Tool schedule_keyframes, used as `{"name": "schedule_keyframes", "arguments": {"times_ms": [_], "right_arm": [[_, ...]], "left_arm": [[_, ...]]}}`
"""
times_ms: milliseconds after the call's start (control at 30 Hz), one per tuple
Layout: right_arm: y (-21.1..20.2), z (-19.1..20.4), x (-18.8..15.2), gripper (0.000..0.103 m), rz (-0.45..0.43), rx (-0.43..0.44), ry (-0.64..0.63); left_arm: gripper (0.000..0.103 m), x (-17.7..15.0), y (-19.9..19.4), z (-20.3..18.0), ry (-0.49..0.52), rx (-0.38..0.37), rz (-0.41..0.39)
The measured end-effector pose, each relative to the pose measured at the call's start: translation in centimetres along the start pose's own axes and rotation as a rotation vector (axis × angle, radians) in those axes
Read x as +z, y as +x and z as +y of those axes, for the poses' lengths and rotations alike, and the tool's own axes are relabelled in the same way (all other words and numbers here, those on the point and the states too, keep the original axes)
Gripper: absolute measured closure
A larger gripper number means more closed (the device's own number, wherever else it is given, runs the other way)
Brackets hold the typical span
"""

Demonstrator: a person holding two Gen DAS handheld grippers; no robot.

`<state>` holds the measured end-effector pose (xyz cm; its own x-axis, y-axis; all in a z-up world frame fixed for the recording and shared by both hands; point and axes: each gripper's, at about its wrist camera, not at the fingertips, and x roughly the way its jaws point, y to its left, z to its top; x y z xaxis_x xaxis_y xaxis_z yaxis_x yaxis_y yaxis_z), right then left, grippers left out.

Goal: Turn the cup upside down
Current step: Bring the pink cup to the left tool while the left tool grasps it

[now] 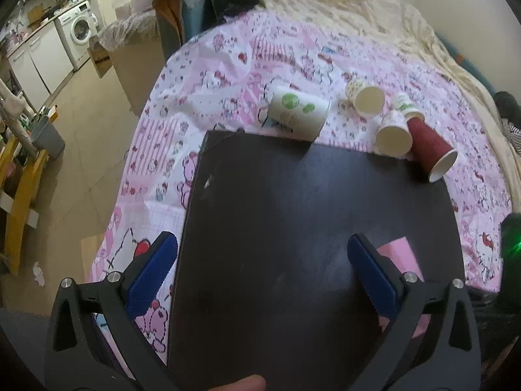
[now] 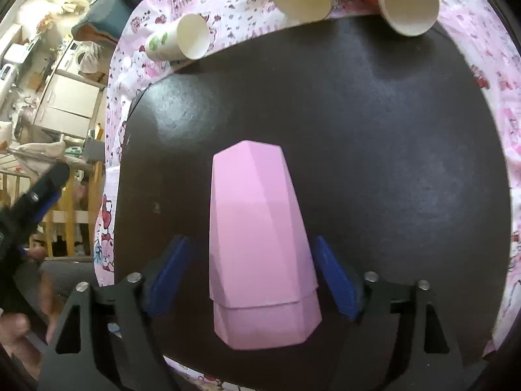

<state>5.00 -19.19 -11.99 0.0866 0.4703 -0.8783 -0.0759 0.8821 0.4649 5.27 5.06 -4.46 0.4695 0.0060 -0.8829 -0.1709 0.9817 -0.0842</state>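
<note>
Left gripper fingers spread wide, right gripper fingers parted

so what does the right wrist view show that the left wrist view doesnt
Only the right wrist view shows the whole pink cup, standing upside down on the dark board between the right gripper's open blue pads, which do not touch it. Only the left wrist view shows the left gripper from behind, open and empty, and a washing machine. Both show the board, the red paper cup and the green-dotted cup lying on the pink cloth.
</note>
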Motion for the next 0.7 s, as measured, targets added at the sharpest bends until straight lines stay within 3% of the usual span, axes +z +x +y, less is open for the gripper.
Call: {"name": "schedule_keyframes", "arguments": {"times_ms": [167, 233, 400, 533, 700], "right_arm": [[-3.7, -1.2, 0.2, 0.019, -0.066, 0.032, 0.005], [-5.4, -2.5, 0.2, 0.018, -0.105, 0.023, 0.031], [-9.2, -6.5, -0.4, 0.018, -0.229, -0.036, 0.083], [-11.6, -9.4, -1.1, 0.018, -0.330, -0.081, 0.130], [-13.0, -13.0, -2.2, 0.018, -0.374, -0.027, 0.239]], "left_arm": [[0.000, -0.4, 0.1, -2.2, -0.002, -0.034, 0.051], [0.000, -0.7, 0.1, -3.7, 0.012, -0.048, 0.059], [0.000, -1.6, 1.5, -9.0, -0.009, -0.114, 0.165], [0.000, -2.5, 2.7, -13.0, 0.022, -0.113, 0.200], [0.002, -3.1, 5.6, -15.6, -0.029, -0.091, 0.282]]}}
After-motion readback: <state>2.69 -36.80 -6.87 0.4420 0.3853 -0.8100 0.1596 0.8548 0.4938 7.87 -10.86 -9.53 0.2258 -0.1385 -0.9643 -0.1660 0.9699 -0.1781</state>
